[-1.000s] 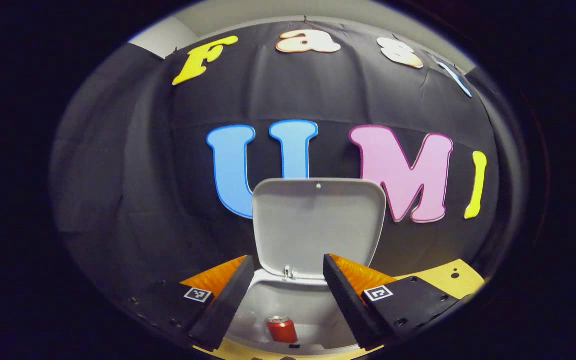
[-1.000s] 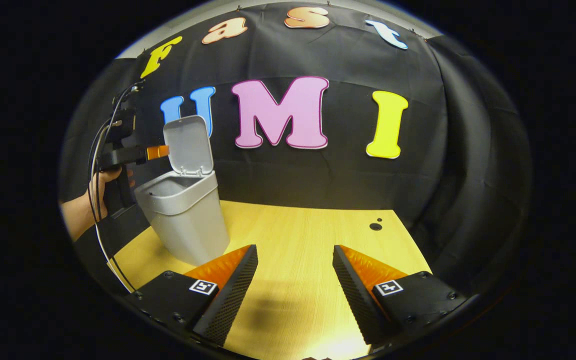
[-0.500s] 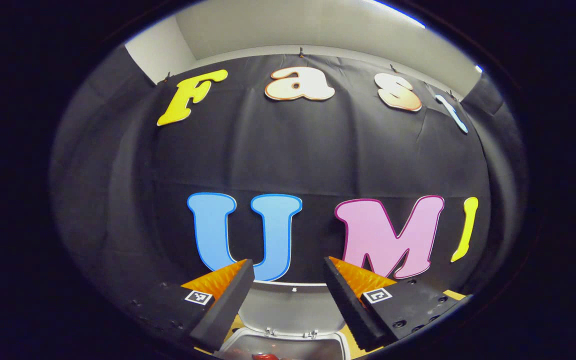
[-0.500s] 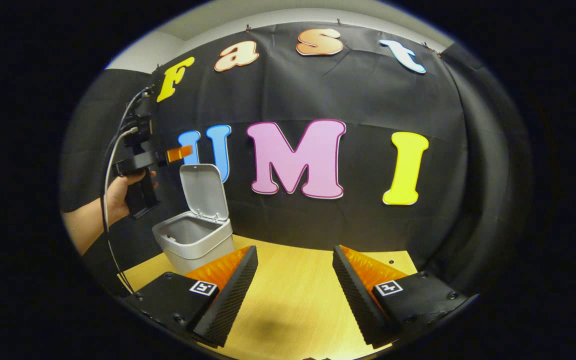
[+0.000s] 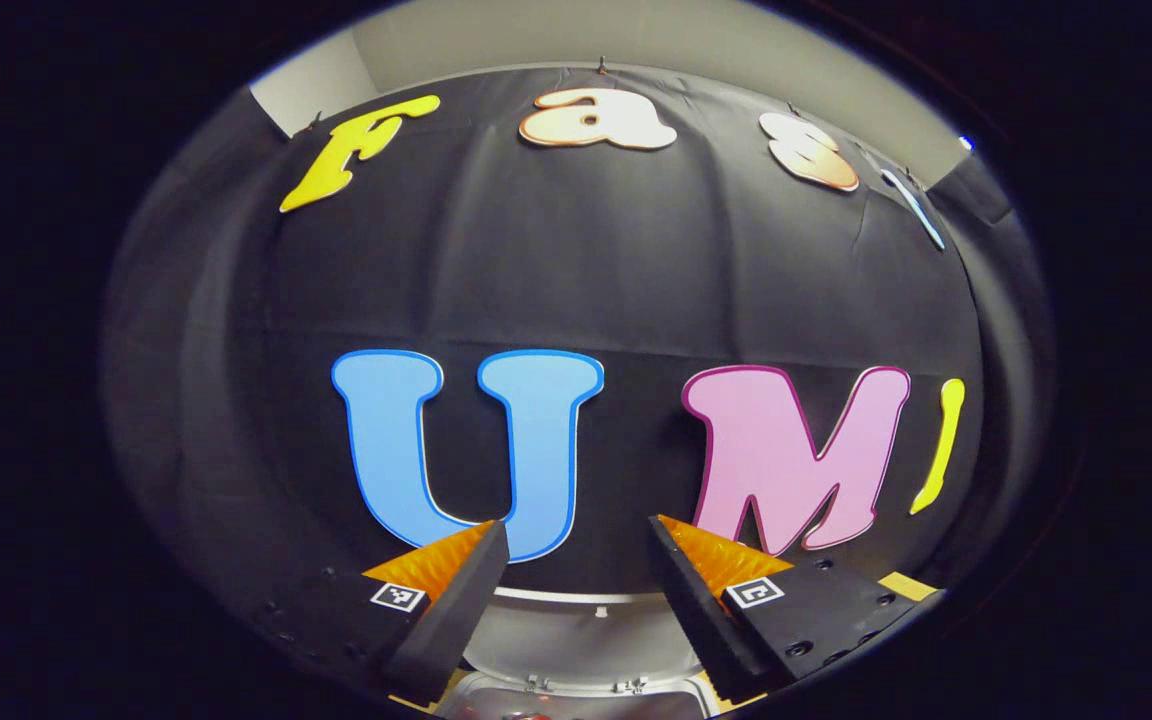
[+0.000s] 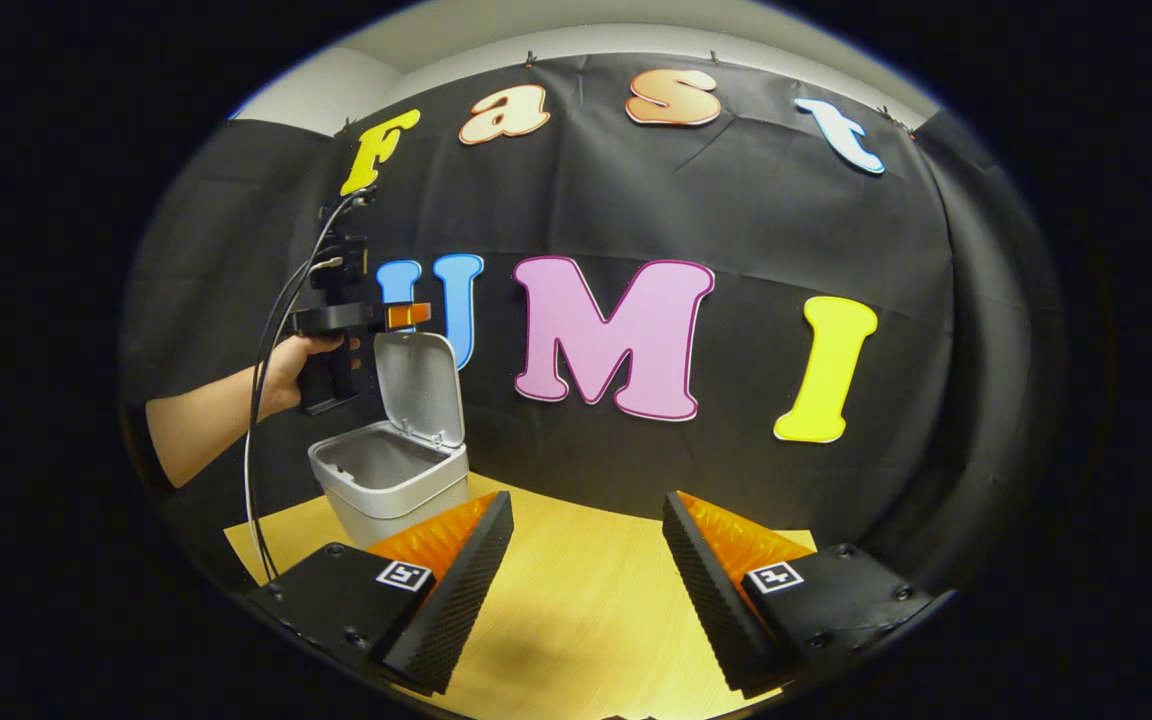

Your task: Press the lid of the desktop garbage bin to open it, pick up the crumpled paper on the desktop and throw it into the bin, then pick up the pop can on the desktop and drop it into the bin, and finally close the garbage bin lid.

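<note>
The small grey plastic garbage bin (image 6: 391, 480) stands on the light wooden tabletop (image 6: 586, 610) near its left edge, in front of the black cloth wall (image 6: 736, 230), with its rounded grey lid (image 6: 420, 385) raised upright on its rear hinge. In the right gripper view the left gripper (image 6: 406, 316), held in a person's hand (image 6: 298, 362) with cables trailing down, hovers just above the lid's top edge; its fingers are spread apart and hold nothing. In the left gripper view the lid's top edge (image 5: 576, 625) lies just below those fingers. The right gripper (image 6: 586, 520) hangs over bare tabletop, well apart from the bin, its fingers likewise apart and empty.
</note>
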A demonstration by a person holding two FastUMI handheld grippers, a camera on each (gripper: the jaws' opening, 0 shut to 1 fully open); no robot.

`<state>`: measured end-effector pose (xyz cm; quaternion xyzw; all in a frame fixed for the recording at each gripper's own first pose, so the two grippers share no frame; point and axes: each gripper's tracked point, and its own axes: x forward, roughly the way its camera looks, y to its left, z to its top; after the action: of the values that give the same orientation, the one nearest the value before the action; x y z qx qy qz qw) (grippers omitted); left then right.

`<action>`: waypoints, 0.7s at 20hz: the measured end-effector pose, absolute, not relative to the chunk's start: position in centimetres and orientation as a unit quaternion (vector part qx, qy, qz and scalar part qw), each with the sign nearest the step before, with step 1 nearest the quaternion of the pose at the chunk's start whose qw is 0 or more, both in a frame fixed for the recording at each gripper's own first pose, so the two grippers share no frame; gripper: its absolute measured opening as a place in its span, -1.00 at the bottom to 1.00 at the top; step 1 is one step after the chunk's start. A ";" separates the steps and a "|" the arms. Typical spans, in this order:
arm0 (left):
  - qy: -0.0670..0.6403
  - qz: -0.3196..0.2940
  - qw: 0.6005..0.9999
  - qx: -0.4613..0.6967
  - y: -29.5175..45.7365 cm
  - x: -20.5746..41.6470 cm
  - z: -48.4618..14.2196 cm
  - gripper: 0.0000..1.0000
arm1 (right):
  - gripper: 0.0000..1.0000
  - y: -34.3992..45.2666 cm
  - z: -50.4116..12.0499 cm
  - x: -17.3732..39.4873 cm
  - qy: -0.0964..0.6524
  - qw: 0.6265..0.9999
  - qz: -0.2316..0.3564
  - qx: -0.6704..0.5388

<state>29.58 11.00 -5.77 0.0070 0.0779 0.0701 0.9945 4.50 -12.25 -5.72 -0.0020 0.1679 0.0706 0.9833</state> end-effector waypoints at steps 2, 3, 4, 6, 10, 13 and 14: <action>0.109 0.066 0.992 0.014 10.7 29.3 -7.2 0.87 | 0.95 -11.9 -6.5 4.6 0.178 0.981 0.070 0.019; 0.110 0.065 0.992 0.021 10.7 29.2 -6.9 0.95 | 0.95 -11.7 -6.7 4.7 0.180 0.981 0.070 0.023; 0.118 0.063 0.991 0.026 10.4 28.9 -7.0 0.96 | 0.96 -11.4 -6.9 4.8 0.181 0.980 0.074 0.024; 0.139 0.057 0.988 0.023 9.9 27.6 -7.1 0.94 | 0.95 -10.6 -7.4 4.7 0.185 0.979 0.086 0.017; 0.173 0.061 0.983 0.014 9.3 23.7 -7.7 0.95 | 0.96 -9.3 -8.6 4.4 0.192 0.975 0.109 0.022; 0.191 0.068 0.979 0.013 8.9 20.3 -8.9 0.95 | 0.95 -8.4 -9.8 4.1 0.205 0.969 0.127 0.043; 0.196 0.071 0.978 0.012 8.7 19.2 -9.5 0.95 | 0.95 -8.4 -10.3 4.0 0.210 0.968 0.131 0.043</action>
<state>19.23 8.71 -9.52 0.0116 0.1957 0.0714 0.9780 4.02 -8.35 -10.28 0.0433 0.2097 0.1310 0.9680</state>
